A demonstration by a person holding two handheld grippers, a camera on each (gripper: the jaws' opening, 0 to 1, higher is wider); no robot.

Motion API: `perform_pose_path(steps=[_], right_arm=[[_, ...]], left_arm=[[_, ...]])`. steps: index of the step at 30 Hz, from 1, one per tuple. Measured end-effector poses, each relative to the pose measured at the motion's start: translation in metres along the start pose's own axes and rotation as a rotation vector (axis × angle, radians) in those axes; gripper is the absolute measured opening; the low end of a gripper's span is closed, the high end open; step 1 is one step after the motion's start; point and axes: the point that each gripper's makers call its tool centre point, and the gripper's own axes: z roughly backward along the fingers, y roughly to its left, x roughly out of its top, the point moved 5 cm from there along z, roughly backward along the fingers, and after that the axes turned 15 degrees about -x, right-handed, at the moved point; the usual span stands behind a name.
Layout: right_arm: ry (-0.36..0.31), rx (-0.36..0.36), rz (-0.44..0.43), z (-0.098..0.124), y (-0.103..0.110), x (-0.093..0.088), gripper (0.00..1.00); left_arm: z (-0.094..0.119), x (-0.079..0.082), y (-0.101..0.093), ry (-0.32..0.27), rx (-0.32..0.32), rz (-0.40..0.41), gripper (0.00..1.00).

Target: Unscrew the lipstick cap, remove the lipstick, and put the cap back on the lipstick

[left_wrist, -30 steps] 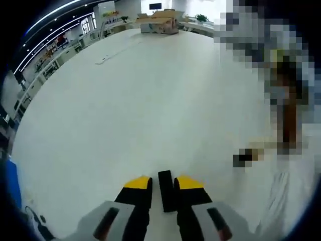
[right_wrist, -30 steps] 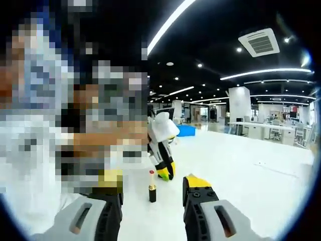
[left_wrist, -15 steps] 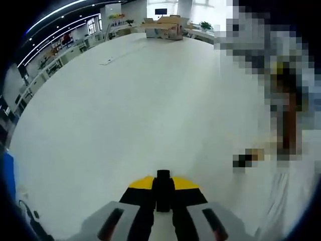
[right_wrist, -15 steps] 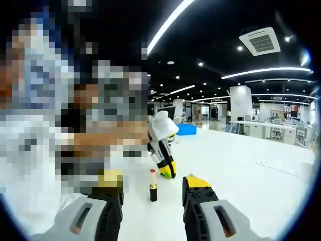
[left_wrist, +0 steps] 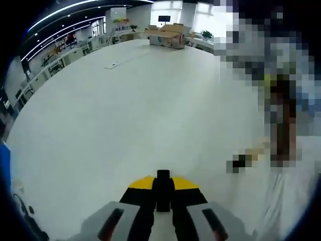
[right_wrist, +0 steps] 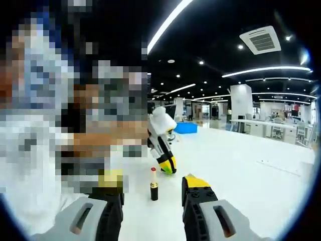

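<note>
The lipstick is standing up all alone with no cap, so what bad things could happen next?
1. The lipstick stands upright and uncapped on the white table, with nothing holding it. The open right gripper sits close around it, so a bump might topple it and smear the red tip.
2. The left gripper pinches the black cap by a narrow grip. It might slip or tilt, and lowering it crooked could crush the tip.

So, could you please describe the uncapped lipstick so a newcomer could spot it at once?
Start from the wide white table in the right gripper view. Between the right gripper's open yellow-tipped jaws stands the lipstick, upright, beside the left gripper: a small dark tube with a gold band and bare red tip.
</note>
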Motion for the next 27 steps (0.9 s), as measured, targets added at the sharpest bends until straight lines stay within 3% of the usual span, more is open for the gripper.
perform_pose_path(steps=[10, 18, 25, 27], right_arm=[[-0.005, 0.015, 0.0, -0.001, 0.006, 0.002, 0.43], [-0.034, 0.025, -0.021, -0.001, 0.009, 0.01, 0.43], [-0.098, 0.056, -0.079, -0.001, 0.02, 0.024, 0.38], [-0.113, 0.071, -0.086, -0.001, 0.025, 0.028, 0.38]], left_arm=[[0.03, 0.019, -0.015, -0.183, -0.044, -0.017, 0.13], [0.058, 0.041, -0.041, -0.409, -0.134, -0.046, 0.13], [0.085, 0.062, -0.074, -0.655, -0.292, -0.093, 0.13], [0.091, 0.066, -0.085, -0.701, -0.331, -0.115, 0.13]])
